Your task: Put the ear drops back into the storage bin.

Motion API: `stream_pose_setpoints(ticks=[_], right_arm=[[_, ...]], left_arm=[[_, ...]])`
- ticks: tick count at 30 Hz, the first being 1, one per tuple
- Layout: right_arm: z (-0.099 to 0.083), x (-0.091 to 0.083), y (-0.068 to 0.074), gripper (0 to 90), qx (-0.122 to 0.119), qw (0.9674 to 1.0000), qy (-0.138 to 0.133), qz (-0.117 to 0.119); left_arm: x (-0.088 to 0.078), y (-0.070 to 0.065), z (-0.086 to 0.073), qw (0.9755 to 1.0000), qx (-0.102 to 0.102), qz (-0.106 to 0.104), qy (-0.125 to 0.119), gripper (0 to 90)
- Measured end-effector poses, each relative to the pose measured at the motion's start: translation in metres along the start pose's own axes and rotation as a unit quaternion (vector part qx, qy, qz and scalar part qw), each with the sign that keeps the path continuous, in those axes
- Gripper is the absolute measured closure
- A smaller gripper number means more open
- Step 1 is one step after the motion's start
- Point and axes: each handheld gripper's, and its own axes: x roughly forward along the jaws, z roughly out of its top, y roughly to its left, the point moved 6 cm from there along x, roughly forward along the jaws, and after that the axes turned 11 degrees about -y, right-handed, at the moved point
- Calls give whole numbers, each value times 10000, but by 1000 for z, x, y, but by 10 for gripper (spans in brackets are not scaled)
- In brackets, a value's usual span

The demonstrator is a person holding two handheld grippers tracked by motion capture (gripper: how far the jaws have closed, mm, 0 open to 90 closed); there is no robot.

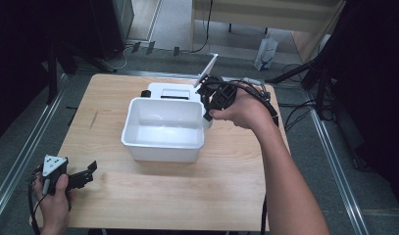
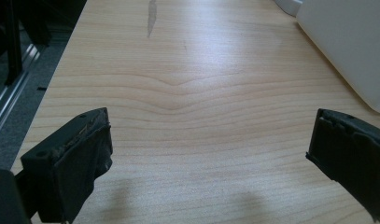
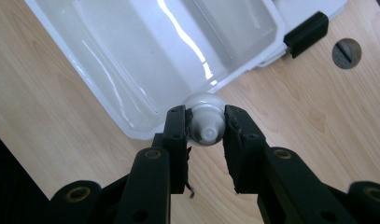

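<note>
A small white plastic bulb-shaped piece with a ribbed neck and a round cap end (image 3: pixel 206 122) sits clamped between the two black jaws of the right hand-held gripper (image 3: pixel 205 126), its cap end pointing back toward that gripper's camera and its rounded end pointing away. Just beyond the jaws lies an open, glossy white rectangular plastic tub (image 3: pixel 145 56), empty and upright on the tabletop (image 3: pixel 299 112), with its near corner directly past the rounded end; whether the two touch cannot be told.
</note>
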Motion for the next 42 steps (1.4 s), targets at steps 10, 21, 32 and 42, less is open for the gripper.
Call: stream_pose_setpoints(ticks=[10,21,32,42], right_arm=[[11,12,10,721,-193,9996,-57,188],[13,26,14,721,-299,9992,-30,263],[5,49,12,720,-760,9969,6,226],[-3,71,14,719,-1351,9903,158,274]], left_arm=[[0,0,0,10000,-20,-49,37,4],[1,1,0,10000,-59,-57,39,4],[1,1,0,9999,-79,-74,53,4],[1,1,0,9999,-93,-95,60,4]])
